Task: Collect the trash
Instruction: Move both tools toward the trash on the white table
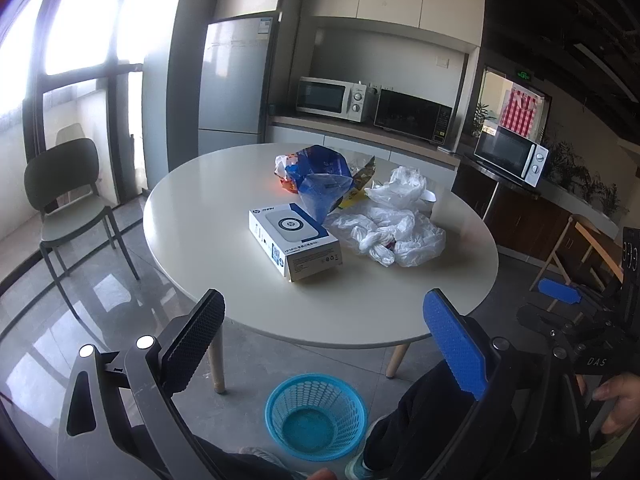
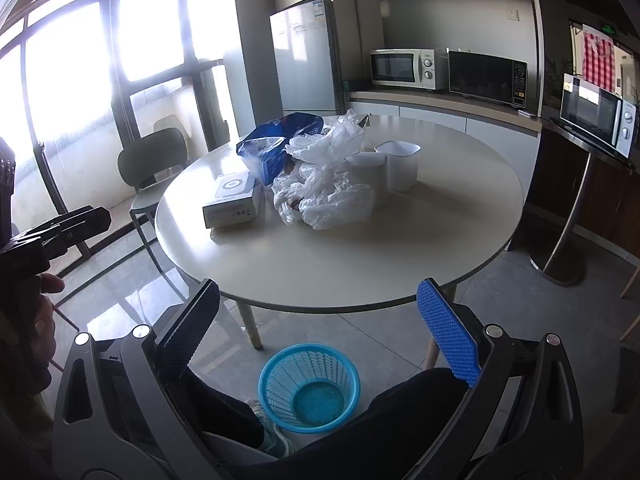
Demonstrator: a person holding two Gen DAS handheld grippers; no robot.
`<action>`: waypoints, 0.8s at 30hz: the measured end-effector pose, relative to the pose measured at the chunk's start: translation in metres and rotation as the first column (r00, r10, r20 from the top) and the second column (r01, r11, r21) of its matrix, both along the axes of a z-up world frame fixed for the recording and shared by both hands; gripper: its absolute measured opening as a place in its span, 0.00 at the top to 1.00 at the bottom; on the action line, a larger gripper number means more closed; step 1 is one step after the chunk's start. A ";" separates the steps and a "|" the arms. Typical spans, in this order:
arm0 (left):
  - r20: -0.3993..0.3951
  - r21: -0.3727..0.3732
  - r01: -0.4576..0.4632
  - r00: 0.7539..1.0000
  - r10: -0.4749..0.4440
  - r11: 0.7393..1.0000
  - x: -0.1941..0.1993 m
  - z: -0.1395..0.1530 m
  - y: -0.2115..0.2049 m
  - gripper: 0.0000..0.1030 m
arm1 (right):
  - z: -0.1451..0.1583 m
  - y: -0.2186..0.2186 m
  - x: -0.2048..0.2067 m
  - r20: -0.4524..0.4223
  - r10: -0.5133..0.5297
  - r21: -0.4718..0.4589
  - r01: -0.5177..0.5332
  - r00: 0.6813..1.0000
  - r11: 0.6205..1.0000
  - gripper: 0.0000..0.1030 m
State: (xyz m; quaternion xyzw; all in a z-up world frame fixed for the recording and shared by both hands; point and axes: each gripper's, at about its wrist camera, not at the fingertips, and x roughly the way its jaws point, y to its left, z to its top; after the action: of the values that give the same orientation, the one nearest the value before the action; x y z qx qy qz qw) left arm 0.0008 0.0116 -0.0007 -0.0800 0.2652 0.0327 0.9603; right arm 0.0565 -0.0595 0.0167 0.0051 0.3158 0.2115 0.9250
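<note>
Left wrist view first: the left gripper has its jaws spread wide with nothing between them, held above the floor short of the desk edge. Below it on the grey tile floor stands a blue mesh basket, upright between the person's dark-trousered legs. At the right edge of that view a hand holds the right gripper, whose jaws likewise stand released and bare in its own view, tilted down toward the same basket.

Beyond the grippers is the round pale desk. Nearest on it lies a white and blue box, flat. Just beside it, to the right, sits a heap of crumpled white plastic bags. Behind the box is a crumpled blue bag, with orange and yellow wrappers around it. In the right wrist view a white cup stands upright behind the white bags.

Farther back, a green chair stands by the window, and a fridge and microwaves line the far wall.
</note>
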 end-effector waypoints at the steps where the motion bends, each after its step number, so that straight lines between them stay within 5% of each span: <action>1: -0.004 -0.005 0.004 1.000 -0.004 1.000 0.001 -0.001 0.000 0.06 | 0.000 0.000 0.000 0.000 -0.002 0.003 0.002 1.000 1.000 0.09; 24: 0.022 -0.011 -0.007 1.000 0.008 1.000 -0.002 0.002 0.003 0.06 | 0.004 0.004 0.000 0.006 -0.009 0.003 0.009 1.000 1.000 0.08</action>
State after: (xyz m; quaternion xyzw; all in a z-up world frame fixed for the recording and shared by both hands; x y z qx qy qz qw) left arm -0.0007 0.0148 0.0014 -0.0864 0.2544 0.0340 0.9626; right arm 0.0568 -0.0551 0.0207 0.0072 0.3128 0.2079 0.9268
